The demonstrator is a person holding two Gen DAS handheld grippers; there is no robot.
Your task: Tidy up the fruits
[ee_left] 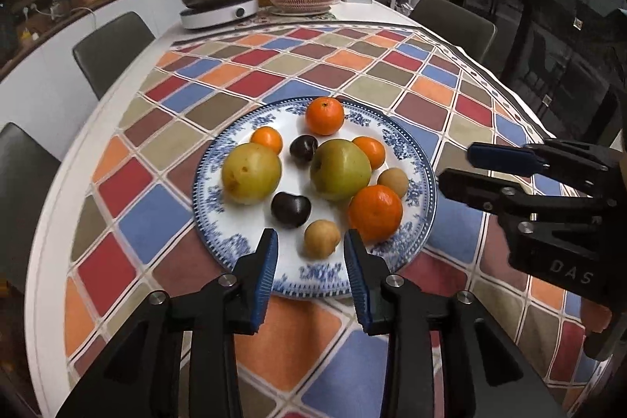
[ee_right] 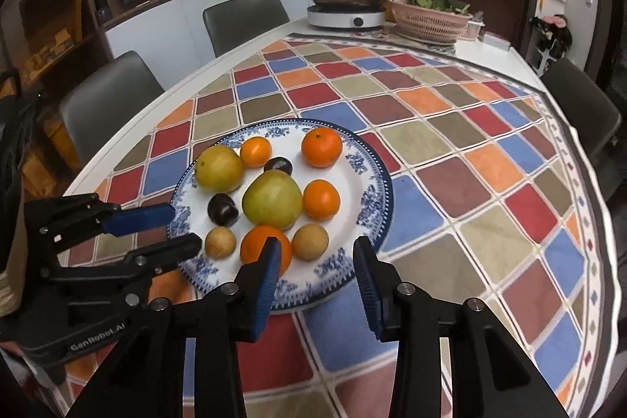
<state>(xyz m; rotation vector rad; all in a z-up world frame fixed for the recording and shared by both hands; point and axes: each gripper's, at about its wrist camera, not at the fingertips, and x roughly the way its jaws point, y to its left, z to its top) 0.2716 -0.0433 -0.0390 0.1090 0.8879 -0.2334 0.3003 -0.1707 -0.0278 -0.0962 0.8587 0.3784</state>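
Blue-padded fingers (ee_left: pixel 270 261) of the left gripper (ee_left: pixel 311 253) are gaping wide and holding nothing, hovering low over the near rim of the blue-patterned plate (ee_left: pixel 421 159), with a small tan fruit (ee_left: pixel 322 238) sitting just ahead between them. Fruits are all sitting on that plate: two yellow-green apples (ee_left: pixel 252 172), oranges (ee_left: pixel 375 212), dark plums (ee_left: pixel 290 209). Over on the plate's right side, the right gripper (ee_right: pixel 317 261) is also spread and carrying nothing, angling in level. Both seem poised for picking; sorted already or awaiting sorting, I cannot tell.
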